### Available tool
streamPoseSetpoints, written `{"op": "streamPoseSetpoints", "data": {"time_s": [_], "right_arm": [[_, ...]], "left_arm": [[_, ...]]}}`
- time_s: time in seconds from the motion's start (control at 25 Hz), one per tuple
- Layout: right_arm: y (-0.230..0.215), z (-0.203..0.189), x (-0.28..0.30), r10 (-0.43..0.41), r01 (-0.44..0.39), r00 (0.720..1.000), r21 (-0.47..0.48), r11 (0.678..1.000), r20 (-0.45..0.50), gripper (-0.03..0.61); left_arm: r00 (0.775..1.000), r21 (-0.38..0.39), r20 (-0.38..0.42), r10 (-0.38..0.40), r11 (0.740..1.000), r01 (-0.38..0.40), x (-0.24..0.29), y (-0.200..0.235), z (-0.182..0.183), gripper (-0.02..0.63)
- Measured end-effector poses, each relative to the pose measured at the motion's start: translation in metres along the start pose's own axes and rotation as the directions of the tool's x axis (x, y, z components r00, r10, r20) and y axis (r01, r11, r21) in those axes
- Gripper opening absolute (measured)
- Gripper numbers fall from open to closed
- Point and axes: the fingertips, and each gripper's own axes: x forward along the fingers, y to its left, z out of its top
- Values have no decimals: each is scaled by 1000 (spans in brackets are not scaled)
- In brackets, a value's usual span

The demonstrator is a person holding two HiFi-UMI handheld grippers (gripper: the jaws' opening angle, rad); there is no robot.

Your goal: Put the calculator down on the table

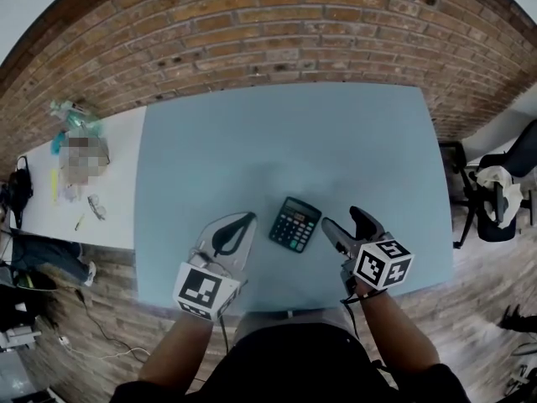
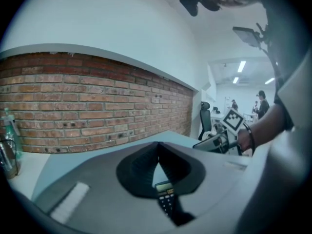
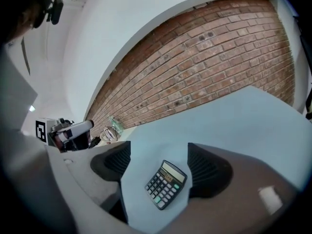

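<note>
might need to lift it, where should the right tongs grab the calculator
Pinch the calculator across its two long side edges, around mid-body, bringing the right tongs down from above. It lies flat and keys-up on the table, so only its thin edges can be pinched, and its narrow width probably suits the open tongs best.

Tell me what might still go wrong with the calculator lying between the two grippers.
1. The open right gripper sits close beside the calculator; a low sideways move might clip and slide it.
2. The shut left gripper flanks its other side and could knock it too.
3. It lies on the near half of the table, so a shove toward the person might send it off.
</note>
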Motion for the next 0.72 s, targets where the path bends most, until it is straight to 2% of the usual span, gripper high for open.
{"op": "streamPoseSetpoints", "data": {"time_s": [0.2,0.44,0.56,0.72], "right_arm": [[13,14,-4,23,-21,999,-76,997,29,300],[24,23,-12,34,-27,997,-104,994,66,253],[30,30,-19,29,-15,995,-155,988,92,163],[38,43,-30,28,6,990,-232,973,140,139]], "left_arm": [[1000,-13,9,8,1000,-8,-7,4,4,3],[1000,-1,24,20,1000,-20,-23,8,10,3],[999,1,30,25,1000,-25,-31,10,13,3],[999,0,36,27,1000,-27,-40,10,15,3]]}}
